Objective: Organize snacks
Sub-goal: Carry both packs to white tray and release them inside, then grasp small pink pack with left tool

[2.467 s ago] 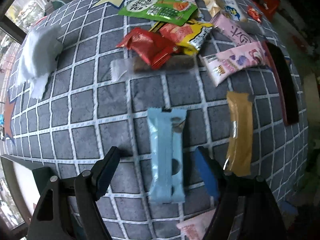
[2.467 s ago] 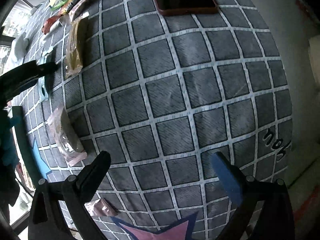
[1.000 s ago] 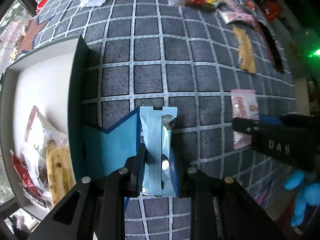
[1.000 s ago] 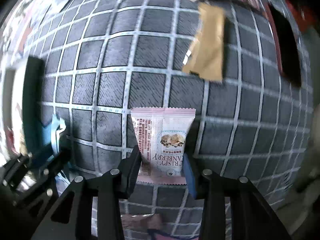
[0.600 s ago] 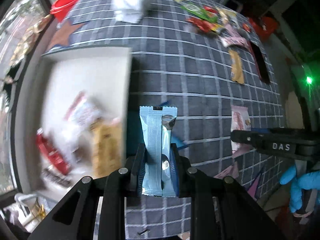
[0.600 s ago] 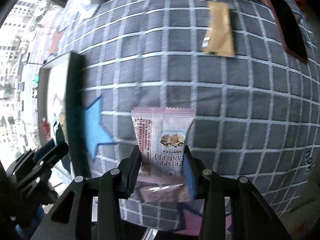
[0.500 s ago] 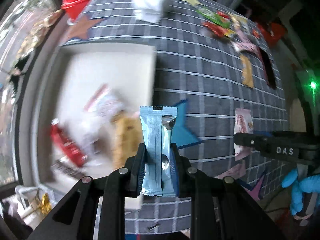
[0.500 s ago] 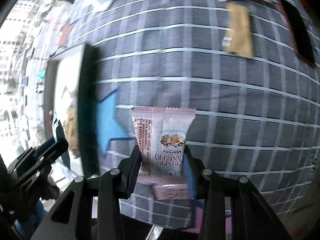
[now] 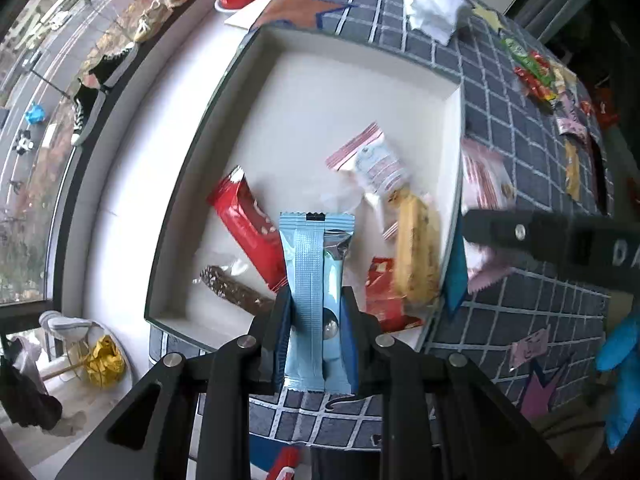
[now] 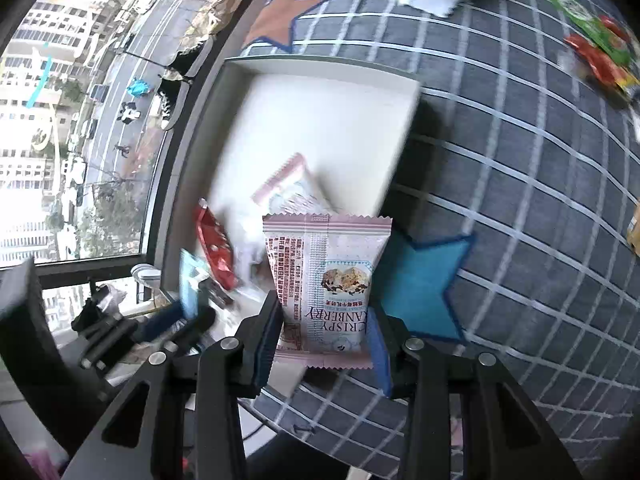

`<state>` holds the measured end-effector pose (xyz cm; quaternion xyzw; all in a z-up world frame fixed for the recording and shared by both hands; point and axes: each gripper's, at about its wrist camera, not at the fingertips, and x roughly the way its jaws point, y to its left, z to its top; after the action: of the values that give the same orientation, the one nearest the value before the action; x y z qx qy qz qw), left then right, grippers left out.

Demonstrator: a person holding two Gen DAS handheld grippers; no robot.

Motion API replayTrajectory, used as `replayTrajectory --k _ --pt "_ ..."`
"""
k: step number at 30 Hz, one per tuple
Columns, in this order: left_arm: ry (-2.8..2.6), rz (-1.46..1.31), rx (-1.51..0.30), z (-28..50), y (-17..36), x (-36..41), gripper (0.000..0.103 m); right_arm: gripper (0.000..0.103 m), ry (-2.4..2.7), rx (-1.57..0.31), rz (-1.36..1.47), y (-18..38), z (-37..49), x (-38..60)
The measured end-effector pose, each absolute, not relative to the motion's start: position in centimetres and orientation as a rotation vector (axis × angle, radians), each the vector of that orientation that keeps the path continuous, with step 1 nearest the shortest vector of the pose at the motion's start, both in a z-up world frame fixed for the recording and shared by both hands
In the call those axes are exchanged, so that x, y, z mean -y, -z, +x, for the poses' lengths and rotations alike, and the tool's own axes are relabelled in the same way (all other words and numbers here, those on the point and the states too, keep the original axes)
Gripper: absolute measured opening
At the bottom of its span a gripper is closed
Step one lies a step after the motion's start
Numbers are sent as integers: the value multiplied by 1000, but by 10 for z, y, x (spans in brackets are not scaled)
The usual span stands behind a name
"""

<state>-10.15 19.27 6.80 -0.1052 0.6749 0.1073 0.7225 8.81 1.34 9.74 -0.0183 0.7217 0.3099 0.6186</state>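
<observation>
Pale-blue snack bar [image 9: 316,300] is pinched upright in the left gripper [image 9: 316,338], hanging over the near end of the white tray [image 9: 356,92] with its packets. Right gripper [image 10: 320,336] clamps a pink cranberry packet [image 10: 324,280] above the tray's right edge, over the grey checked table [image 10: 520,160].

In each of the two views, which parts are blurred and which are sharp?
Left wrist view: the light blue packet in the left gripper is sharp, the snacks near the white box's right wall slightly smeared. Right wrist view: the pink cranberry packet in the right gripper is sharp, the box and tablecloth behind streaked.
</observation>
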Motion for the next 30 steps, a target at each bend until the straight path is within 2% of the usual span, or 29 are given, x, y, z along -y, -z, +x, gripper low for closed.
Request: replayTrajectory --k 4,5,6,7,8,10,13,22,30 --pt "-237 -182 -1505 -101 -63 -185 28 44 -720 -1685 -52 -91 87 -20" --pt "-229 -173 -1508 -101 -63 -182 36 46 -717 -1687 -57 -89 86 -21" --pt "-226 -165 -1509 -101 -63 -179 43 52 -709 -1689 -65 -87 86 -21" --pt "-227 -155 -1504 -101 -64 -176 56 77 -688 -1688 -78 -85 85 -17" --pt "-227 -141 -1493 -101 -66 -173 61 92 -670 -1680 -86 -83 86 -17" --pt "-217 -116 -1478 -100 -70 -167 68 92 -639 -1674 -111 -81 86 -4" --pt "-184 -87 -1475 -95 -72 -155 71 92 -590 -1691 -160 -73 85 27" --pt "-118 -55 -1486 -83 -69 -127 72 92 -590 -1645 -575 -49 29 111" --pt "-85 -3 -1501 -77 -66 -108 73 92 -704 -1603 -889 -17 -24 130"
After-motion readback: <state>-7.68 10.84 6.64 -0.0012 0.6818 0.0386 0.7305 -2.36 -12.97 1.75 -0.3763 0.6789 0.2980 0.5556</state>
